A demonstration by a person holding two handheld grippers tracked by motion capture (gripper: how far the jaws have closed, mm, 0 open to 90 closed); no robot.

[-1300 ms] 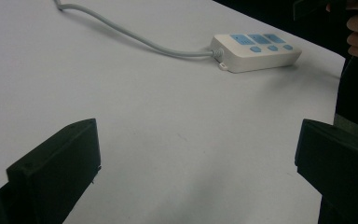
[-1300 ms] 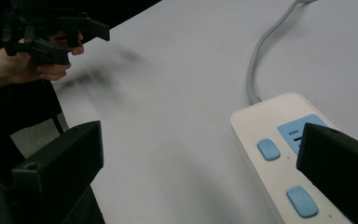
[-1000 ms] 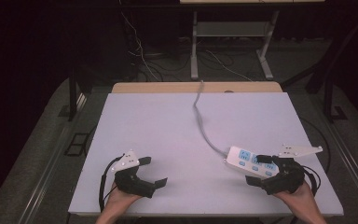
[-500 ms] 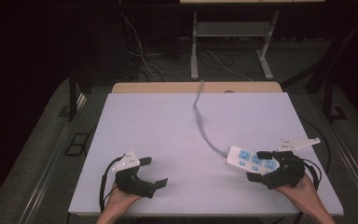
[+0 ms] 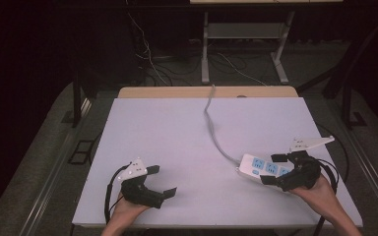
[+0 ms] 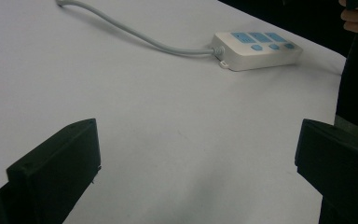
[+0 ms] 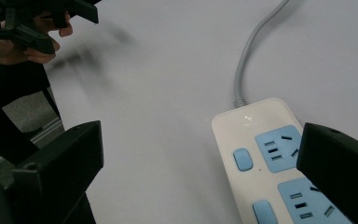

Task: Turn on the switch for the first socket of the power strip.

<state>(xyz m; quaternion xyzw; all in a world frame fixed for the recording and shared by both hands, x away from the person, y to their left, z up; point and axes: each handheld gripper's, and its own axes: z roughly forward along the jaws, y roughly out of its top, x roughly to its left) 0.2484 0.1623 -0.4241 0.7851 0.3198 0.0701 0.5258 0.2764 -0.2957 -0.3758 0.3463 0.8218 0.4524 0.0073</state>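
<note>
A white power strip (image 5: 254,166) with blue sockets lies at the table's front right, and its grey cable (image 5: 211,123) runs to the far edge. My right gripper (image 5: 274,169) is open above the strip's near end and covers part of it. In the right gripper view the strip (image 7: 265,154) lies partly between the wide jaws, with the right one over its sockets. My left gripper (image 5: 161,181) is open near the front left edge with nothing between its jaws. In the left gripper view the strip (image 6: 256,49) lies far ahead beyond bare table.
The white table (image 5: 177,132) has a wooden strip (image 5: 177,92) along its far edge. Dark floor, loose cables and a metal stand (image 5: 246,44) lie beyond it. A black cable loop (image 5: 109,191) trails from the left gripper at the front edge.
My right gripper has edged slightly forward over the strip's end and its grey plate sits higher in view. The left gripper and the strip have stayed put.
</note>
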